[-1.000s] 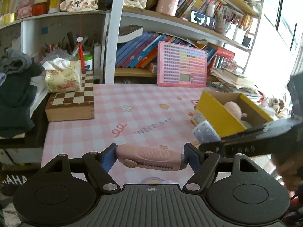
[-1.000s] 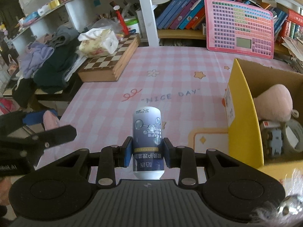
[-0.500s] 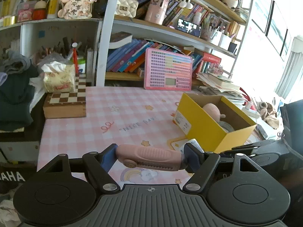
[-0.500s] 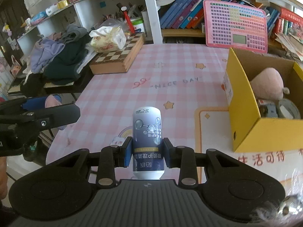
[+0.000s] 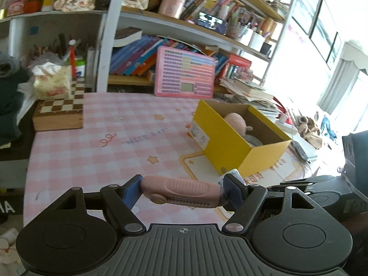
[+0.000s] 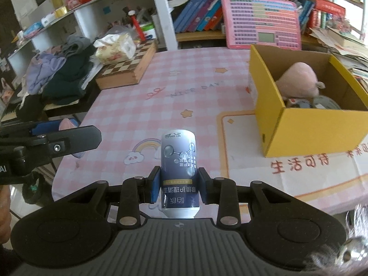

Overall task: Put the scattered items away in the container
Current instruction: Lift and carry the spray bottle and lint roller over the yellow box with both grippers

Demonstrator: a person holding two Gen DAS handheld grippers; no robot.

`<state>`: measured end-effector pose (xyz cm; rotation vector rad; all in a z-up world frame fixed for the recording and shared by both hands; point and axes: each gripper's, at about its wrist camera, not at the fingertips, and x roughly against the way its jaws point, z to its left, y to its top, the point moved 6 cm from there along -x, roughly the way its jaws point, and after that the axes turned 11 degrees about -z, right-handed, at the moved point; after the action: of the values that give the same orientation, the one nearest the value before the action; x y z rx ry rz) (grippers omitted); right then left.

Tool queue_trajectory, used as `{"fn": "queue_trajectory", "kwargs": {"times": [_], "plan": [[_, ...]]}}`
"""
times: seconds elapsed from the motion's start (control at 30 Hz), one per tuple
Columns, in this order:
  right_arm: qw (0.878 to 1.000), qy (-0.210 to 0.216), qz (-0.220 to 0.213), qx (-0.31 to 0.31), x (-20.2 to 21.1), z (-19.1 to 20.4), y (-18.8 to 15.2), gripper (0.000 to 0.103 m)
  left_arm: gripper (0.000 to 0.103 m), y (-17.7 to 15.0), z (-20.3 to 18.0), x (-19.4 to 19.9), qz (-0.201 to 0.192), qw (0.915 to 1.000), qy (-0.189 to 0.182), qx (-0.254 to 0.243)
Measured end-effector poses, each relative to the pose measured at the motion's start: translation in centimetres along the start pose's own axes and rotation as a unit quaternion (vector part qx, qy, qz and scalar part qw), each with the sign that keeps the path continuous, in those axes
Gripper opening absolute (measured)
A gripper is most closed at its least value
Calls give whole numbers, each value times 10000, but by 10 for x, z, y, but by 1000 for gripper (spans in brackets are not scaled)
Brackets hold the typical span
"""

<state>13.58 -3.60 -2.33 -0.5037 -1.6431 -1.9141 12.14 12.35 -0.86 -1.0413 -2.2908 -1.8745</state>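
My left gripper is shut on a pink utility knife, held crosswise above the near edge of the pink checked table. My right gripper is shut on a dark blue and white bottle, held upright above the table's near edge. The yellow cardboard box stands open on the right of the table and holds a pink plush toy, a tape roll and small items. It also shows in the right wrist view. The left gripper shows at the left in the right wrist view.
A wooden chessboard box with a tissue pack on it stands at the table's far left. A pink calculator board leans against the bookshelf behind. Clothes lie piled to the left of the table.
Both grippers have drawn back and up from the table, each still holding its item. The box and table now look farther away in both views.
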Motion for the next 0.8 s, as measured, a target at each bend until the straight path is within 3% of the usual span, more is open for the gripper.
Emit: {"fn": "queue_trajectory", "kwargs": {"times": [0.37, 0.8], "plan": [[9986, -448, -69, -257, 25, -33, -12, 31, 77, -5, -33, -17, 76, 9988, -468, -93], [9963, -672, -86, -523, 47, -83, -18, 31, 77, -8, -82, -45, 232, 9968, -730, -246]]}}
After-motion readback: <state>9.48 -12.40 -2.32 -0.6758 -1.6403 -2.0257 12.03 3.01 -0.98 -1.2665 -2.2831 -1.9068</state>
